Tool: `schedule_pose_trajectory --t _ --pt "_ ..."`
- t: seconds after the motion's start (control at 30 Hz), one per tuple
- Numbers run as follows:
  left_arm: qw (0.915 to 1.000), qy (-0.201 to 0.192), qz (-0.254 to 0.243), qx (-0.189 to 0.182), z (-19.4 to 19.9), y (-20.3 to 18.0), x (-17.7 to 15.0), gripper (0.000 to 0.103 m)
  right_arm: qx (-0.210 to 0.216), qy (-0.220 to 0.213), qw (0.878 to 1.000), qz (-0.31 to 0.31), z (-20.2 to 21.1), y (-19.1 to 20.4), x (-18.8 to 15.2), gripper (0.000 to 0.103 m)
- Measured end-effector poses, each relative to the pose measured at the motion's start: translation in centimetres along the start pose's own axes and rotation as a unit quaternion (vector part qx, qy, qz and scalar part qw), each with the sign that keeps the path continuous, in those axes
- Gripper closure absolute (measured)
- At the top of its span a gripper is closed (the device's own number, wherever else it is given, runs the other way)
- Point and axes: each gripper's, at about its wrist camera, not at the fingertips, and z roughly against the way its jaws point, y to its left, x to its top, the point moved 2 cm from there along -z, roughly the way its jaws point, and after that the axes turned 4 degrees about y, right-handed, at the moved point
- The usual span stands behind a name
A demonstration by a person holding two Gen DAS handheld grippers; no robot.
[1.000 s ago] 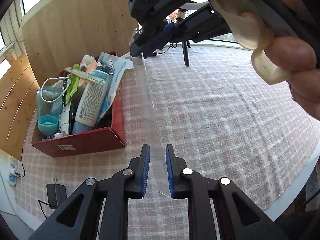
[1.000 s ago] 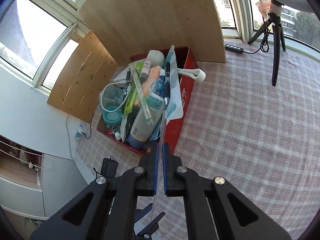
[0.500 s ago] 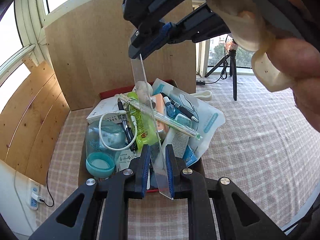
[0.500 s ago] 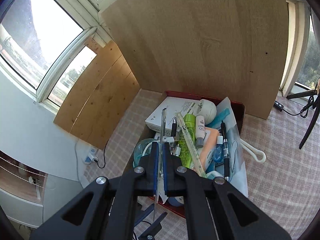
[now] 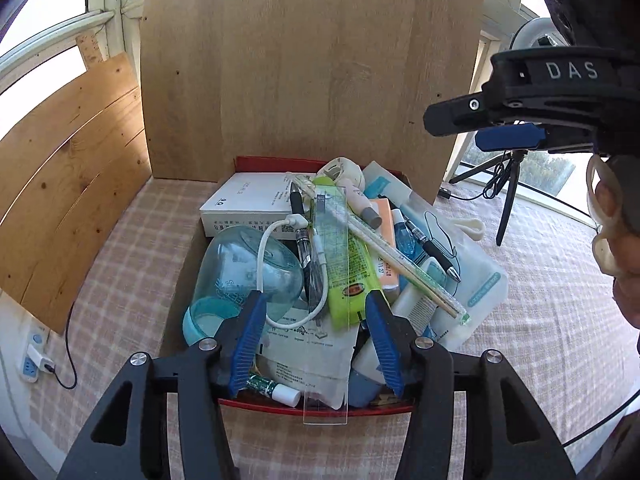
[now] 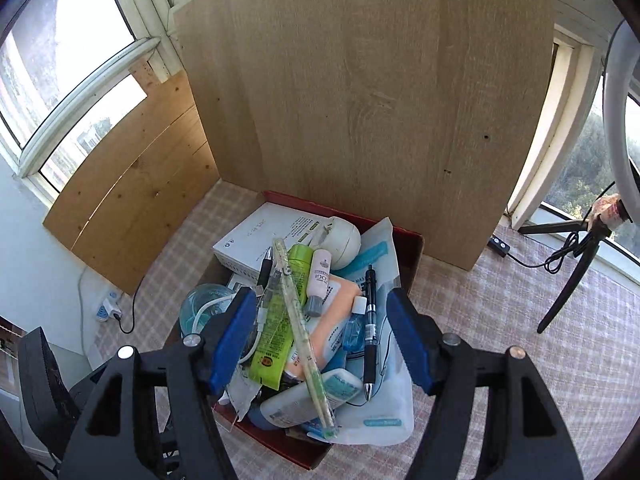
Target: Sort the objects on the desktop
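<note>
both wrist cams look steeply down past their own fingers at the same red box (image 5: 312, 410) of clutter, close above it, facing the upright wooden board (image 6: 360, 100). left view sits near the box's front edge; right view is slightly higher.

Clear plastic ruler (image 5: 329, 280) lies lengthwise atop the crammed red box (image 5: 320, 407) — near end overhanging its rim
</note>
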Motion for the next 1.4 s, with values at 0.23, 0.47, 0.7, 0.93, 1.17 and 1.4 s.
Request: schedule_pose_trajectory --t 0.23,0.47,0.7,0.93,1.17,1.4 --pt "0.9998 0.0 0.018 0.003 2.6 -0.2 -2.5 0.036 0.012 0.005 0.999 -0.034 1.4 -3.2 -5.0 0.036" --pt "0.9996 0.002 0.028 0.007 4.8 -1.6 -6.3 0.028 -0.013 -0.013 0.999 -0.043 3.5 -6.3 -11.7 0.036" --pt "0.9984 0.005 0.056 0.01 5.7 -4.1 -10.3 0.028 -0.055 -0.019 0.997 -0.041 5.3 -9.4 -19.0 0.036" --pt "0.9981 0.003 0.051 0.034 7.4 -8.1 -13.7 0.027 -0.108 -0.025 0.993 -0.033 7.9 -12.1 -25.7 0.036" --pt "0.9983 -0.01 0.04 0.041 9.8 -12.0 -16.0 0.027 -0.149 -0.051 0.986 -0.047 11.9 -14.5 -30.5 0.036" --pt "0.9994 -0.021 0.022 0.017 11.4 -16.0 -16.8 0.027 -0.155 -0.059 0.982 -0.086 14.9 -17.7 -34.0 0.036"
